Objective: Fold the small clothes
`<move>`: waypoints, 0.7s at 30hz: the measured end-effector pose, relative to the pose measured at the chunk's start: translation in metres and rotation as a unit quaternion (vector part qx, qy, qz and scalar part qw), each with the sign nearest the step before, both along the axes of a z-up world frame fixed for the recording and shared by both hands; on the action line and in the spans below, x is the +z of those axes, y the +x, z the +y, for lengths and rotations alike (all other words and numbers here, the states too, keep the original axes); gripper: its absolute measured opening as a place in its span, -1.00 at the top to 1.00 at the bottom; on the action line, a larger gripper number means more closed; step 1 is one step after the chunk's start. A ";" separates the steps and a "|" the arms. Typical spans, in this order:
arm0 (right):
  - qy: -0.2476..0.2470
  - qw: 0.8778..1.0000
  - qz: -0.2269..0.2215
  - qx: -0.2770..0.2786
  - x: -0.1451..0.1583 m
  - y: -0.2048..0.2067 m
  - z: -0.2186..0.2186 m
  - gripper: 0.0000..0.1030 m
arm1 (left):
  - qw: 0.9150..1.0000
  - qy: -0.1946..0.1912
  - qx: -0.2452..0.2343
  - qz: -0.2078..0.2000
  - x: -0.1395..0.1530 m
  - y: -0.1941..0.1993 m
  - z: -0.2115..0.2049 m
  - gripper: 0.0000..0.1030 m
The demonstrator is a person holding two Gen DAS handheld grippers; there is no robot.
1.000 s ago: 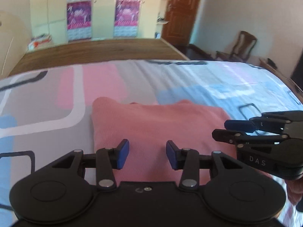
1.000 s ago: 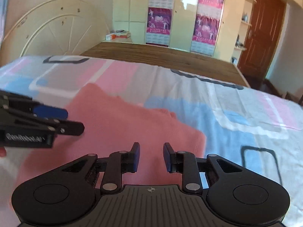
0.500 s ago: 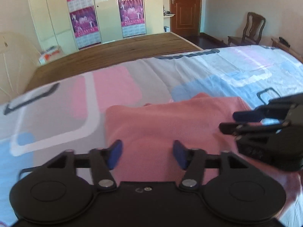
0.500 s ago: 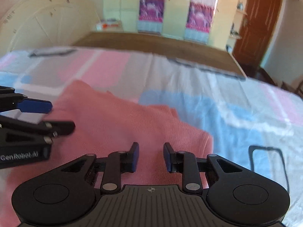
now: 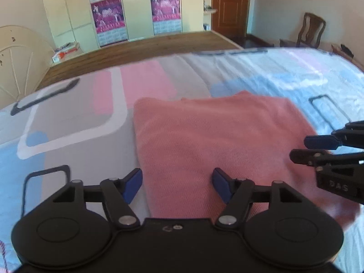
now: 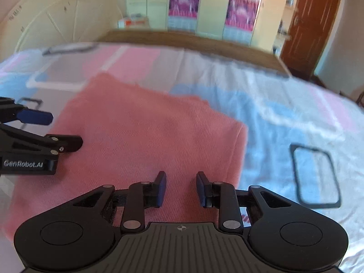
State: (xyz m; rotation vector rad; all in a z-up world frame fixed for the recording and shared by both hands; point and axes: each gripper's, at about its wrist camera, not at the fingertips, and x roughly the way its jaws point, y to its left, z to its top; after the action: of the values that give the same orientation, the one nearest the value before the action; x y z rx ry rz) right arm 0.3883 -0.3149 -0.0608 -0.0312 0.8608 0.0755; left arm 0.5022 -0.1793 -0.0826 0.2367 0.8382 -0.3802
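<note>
A pink folded garment [image 5: 216, 141] lies flat on the patterned bedsheet [image 5: 68, 118]. My left gripper [image 5: 177, 182] hovers over the garment's near left edge, one blue pad over the sheet and the other over the cloth. Its jaws are opening and nothing is pressed between them. In the right wrist view the garment [image 6: 147, 141] fills the middle. There my right gripper [image 6: 181, 185] hangs above the near right part of the cloth, its pads a narrow gap apart and gripping nothing. Each gripper shows in the other's view: the right gripper [image 5: 307, 149], the left gripper [image 6: 61, 130].
The bed's wooden end board [image 5: 136, 50] runs across behind the sheet. Beyond stand cream wardrobes with purple posters [image 5: 107, 16], a brown door [image 5: 229, 6] and a wooden chair [image 5: 311, 31]. A cream fan-patterned panel [image 5: 18, 61] stands at the far left.
My left gripper's jaws have spread much wider and it has shifted toward the garment's left edge. The right gripper's gap is the same; it has moved slightly over the cloth.
</note>
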 end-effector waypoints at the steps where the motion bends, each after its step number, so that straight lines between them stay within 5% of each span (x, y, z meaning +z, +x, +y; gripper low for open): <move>1: 0.000 1.000 -0.006 0.003 0.002 -0.006 -0.001 0.45 | 1.000 -0.008 0.001 -0.001 0.003 -0.002 0.003 -0.50; 3: -0.011 1.000 0.020 0.011 -0.009 -0.010 -0.002 0.45 | 1.000 -0.023 -0.004 0.016 0.001 -0.006 0.008 -0.57; 5: -0.018 1.000 0.018 0.017 -0.018 -0.014 -0.002 0.45 | 0.999 0.002 -0.018 0.026 -0.014 -0.008 0.005 -0.58; 8: 0.002 1.000 0.007 0.006 -0.001 -0.018 -0.011 0.38 | 0.999 -0.041 -0.007 0.029 -0.005 -0.009 0.023 -0.44; 9: 0.015 1.000 -0.010 -0.002 0.005 -0.022 -0.020 -0.12 | 0.999 -0.049 -0.003 0.020 -0.001 -0.011 0.030 -0.45; 11: 0.053 0.998 -0.024 -0.026 0.011 -0.028 -0.047 -0.39 | 0.998 -0.056 0.000 0.021 0.000 -0.008 0.042 -0.46; 14: 0.160 0.984 0.011 -0.072 -0.003 -0.025 -0.095 -0.20 | 0.994 -0.092 0.015 0.064 -0.013 0.006 0.064 -0.36; 17: 0.274 0.958 0.042 -0.071 -0.022 -0.021 -0.129 -0.20 | 0.980 -0.160 0.033 0.114 -0.025 0.017 0.084 -0.36; 21: 0.320 0.943 0.073 -0.054 -0.042 -0.013 -0.141 -0.20 | 0.959 -0.226 0.032 0.168 -0.041 0.030 0.096 -0.22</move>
State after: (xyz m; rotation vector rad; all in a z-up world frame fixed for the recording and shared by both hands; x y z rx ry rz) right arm 0.3750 -0.4559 -0.1025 0.6398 0.9521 0.2541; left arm 0.5319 -0.0837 -0.1236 -0.2893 1.0626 -0.5495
